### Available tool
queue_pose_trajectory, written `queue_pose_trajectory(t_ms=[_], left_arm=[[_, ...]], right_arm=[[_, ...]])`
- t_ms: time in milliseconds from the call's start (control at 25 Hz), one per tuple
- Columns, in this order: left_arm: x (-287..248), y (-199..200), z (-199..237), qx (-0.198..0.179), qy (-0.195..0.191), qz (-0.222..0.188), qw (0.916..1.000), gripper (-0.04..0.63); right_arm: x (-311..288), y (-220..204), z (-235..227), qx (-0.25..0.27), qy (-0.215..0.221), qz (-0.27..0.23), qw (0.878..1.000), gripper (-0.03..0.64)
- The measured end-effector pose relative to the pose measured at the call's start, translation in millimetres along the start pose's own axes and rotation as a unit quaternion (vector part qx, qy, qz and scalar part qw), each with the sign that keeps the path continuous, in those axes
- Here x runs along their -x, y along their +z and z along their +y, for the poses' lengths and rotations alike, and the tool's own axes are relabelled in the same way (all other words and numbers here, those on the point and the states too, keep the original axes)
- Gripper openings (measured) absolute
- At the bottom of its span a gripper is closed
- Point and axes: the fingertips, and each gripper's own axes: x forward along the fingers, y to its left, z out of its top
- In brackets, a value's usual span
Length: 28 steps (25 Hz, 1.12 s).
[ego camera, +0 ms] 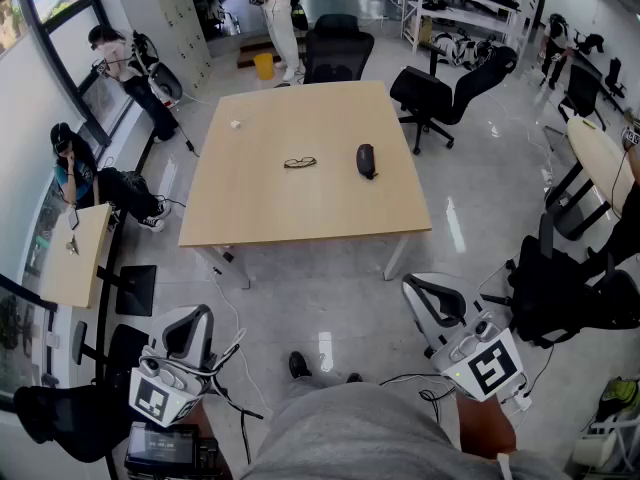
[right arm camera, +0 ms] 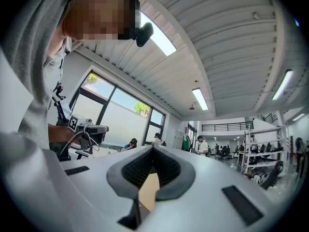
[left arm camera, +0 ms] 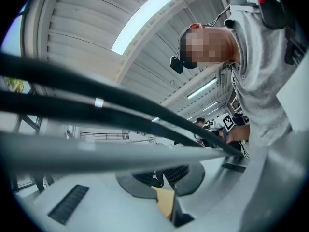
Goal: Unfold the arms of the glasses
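Note:
The glasses lie folded near the middle of the wooden table, with a dark case just to their right. Both grippers are held low by my body, well short of the table's near edge. My left gripper points up toward the table, its jaws together with nothing between them. My right gripper is likewise shut and empty. In the left gripper view the jaws meet, leaving only a thin slit of tabletop showing. The right gripper view shows the same for its gripper. Neither gripper view shows the glasses.
A small white object sits at the table's far left. Black office chairs stand behind the table, and another chair is close on my right. A small side desk and seated people are at the left. Cables cross the left gripper view.

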Motion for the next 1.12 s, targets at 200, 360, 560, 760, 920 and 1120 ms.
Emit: queue_pose_trajectory(t_ms=[200, 360, 560, 760, 920, 1120], left_arm=[[-0.7, -5.4, 4.7, 0.003, -0.003, 0.001, 1.0000, 0.006], [0.6, -11.8, 11.7, 0.008, -0.005, 0.001, 1.0000, 0.006], [-1.4, -20.3, 26.1, 0.014, -0.010, 0.001, 0.9999, 0.006], [-6.4, -32.5, 54.6, 0.022, -0.022, 0.001, 0.9995, 0.006], [-12.2, -45.0, 87.1, 0.027, -0.033, 0.003, 0.9991, 0.006], [-19.2, -61.4, 134.5, 0.040, -0.045, -0.002, 0.9982, 0.006]], right_arm=[[-4.1, -6.9, 0.2, -0.003, -0.001, 0.006, 1.000, 0.008], [-8.3, -17.8, 1.9, 0.000, 0.000, 0.026, 1.000, 0.008], [-20.4, -17.1, -0.1, -0.001, -0.010, 0.024, 1.000, 0.008], [-39.8, -23.1, -2.8, -0.015, -0.028, 0.033, 0.999, 0.008], [-66.6, -26.3, -5.8, -0.035, -0.046, 0.027, 0.998, 0.008], [-109.0, -30.7, -5.5, -0.036, -0.064, 0.029, 0.997, 0.008]])
